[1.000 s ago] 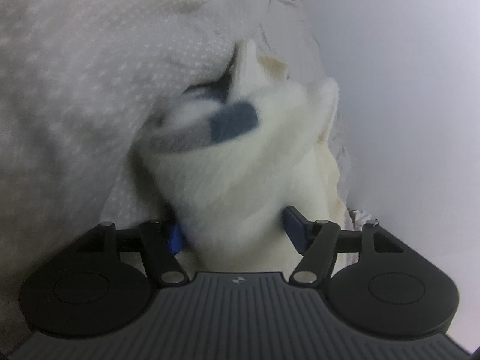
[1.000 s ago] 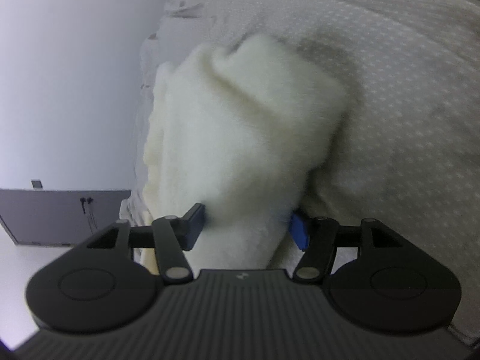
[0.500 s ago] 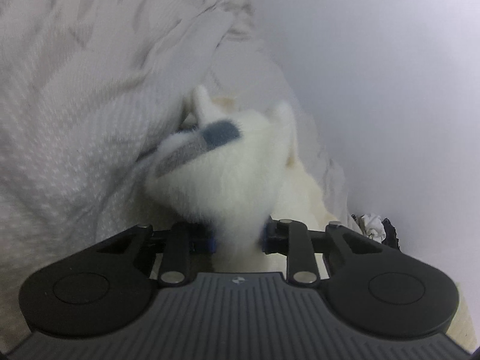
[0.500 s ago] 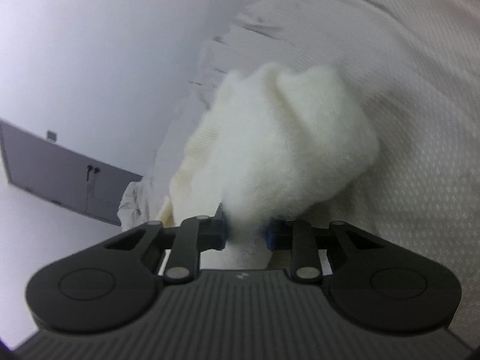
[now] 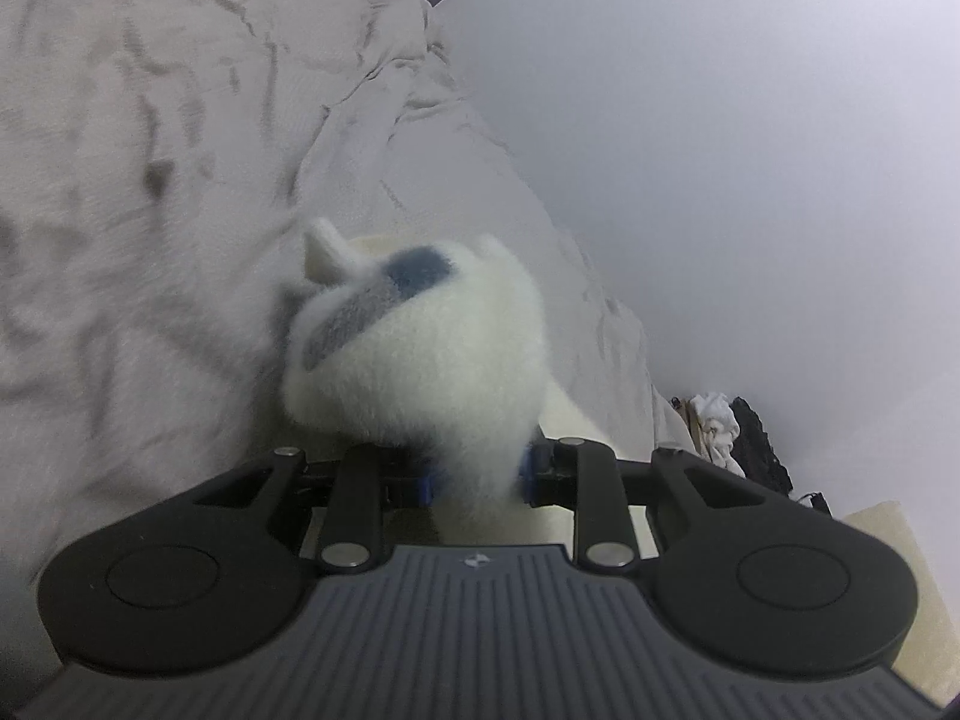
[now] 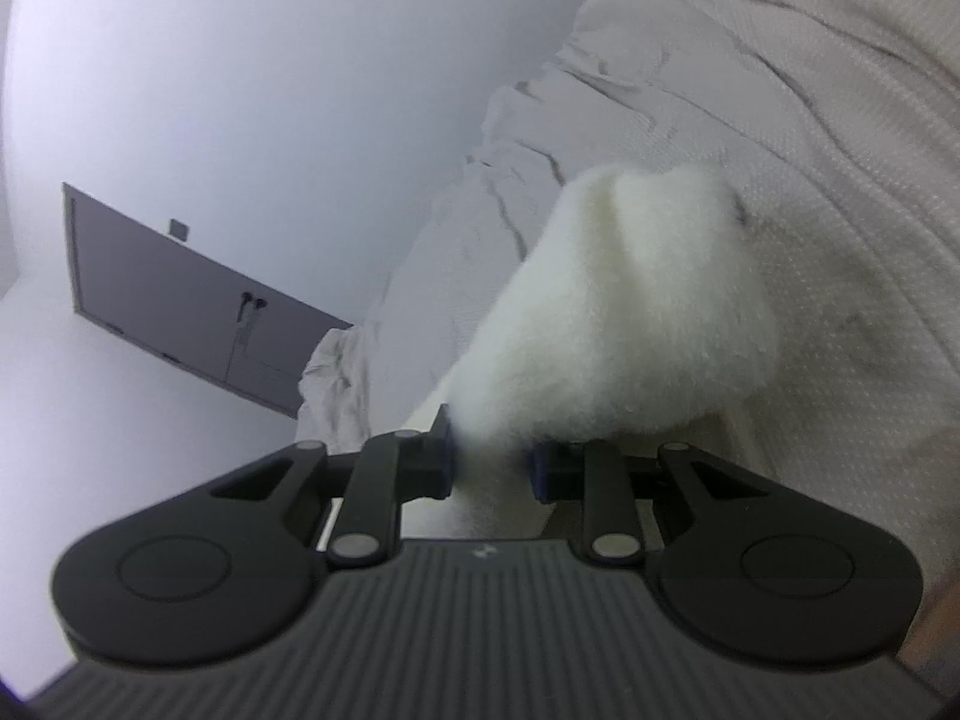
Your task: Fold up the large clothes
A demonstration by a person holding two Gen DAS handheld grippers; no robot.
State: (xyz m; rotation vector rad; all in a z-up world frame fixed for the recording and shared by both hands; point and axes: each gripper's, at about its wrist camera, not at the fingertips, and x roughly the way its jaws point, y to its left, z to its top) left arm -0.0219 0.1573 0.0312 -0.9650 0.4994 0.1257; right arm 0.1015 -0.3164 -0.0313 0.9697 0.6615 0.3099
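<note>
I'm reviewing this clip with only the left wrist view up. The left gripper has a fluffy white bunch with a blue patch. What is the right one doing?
Observer: The right gripper is shut on the same kind of fluffy white garment, with the bunch bulging out past its blue pads.
Operator: Any blue patch on that side?
Observer: None shows there; the fleece looks plain white.
Operator: What lies behind it?
Observer: The dotted pale bedspread to the right, and on the left a grey door in the white wall.
</note>
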